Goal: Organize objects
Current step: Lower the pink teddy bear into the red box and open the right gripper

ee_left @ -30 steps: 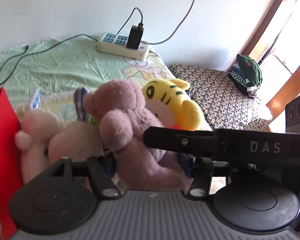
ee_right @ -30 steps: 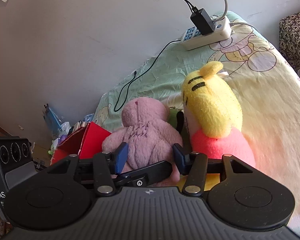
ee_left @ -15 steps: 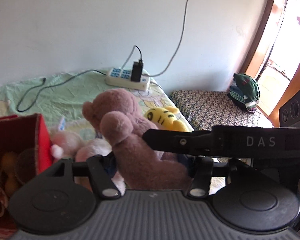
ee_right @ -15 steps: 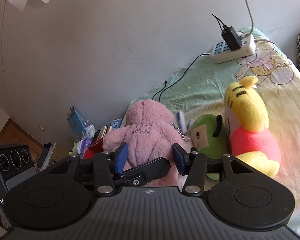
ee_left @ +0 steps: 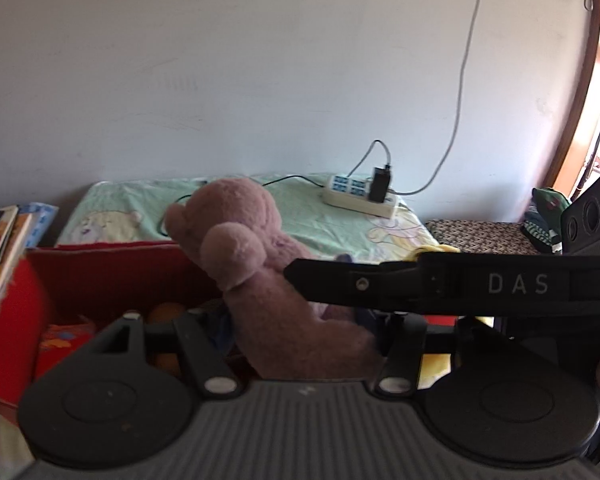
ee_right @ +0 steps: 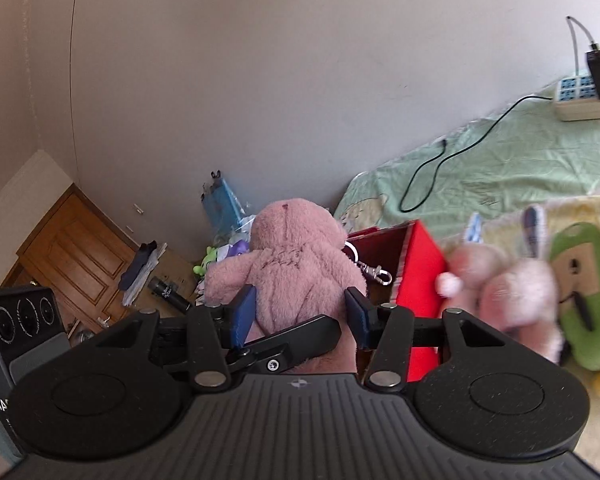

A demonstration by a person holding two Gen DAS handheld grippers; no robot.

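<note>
Both hand-held grippers grasp one pink teddy bear point(ee_right: 300, 268), held up over the open red box point(ee_left: 112, 276). Right hand-held gripper point(ee_right: 300, 316): blue pads point(ee_right: 244, 312) press the bear's lower body from both sides, clamped on it. Left hand-held gripper point(ee_left: 300, 332): bear's lower body sits between its fingers, blue pad edges just visible, closed on the bear too. Right gripper's black finger crosses the left wrist view, marked DAS.

Red box sits at the near left end of the bed point(ee_left: 300, 216), some orange and red items inside, too blurred to name. Metal keychain clasp point(ee_right: 374, 272) hangs by the bear's right side. On the bed right of the box: pale pink plush point(ee_right: 508, 292), green plush point(ee_right: 584, 292), both blurred. White power strip point(ee_left: 360, 200) with black charger at the far end of the bed. Books point(ee_left: 4, 244) stacked left of the box.
</note>
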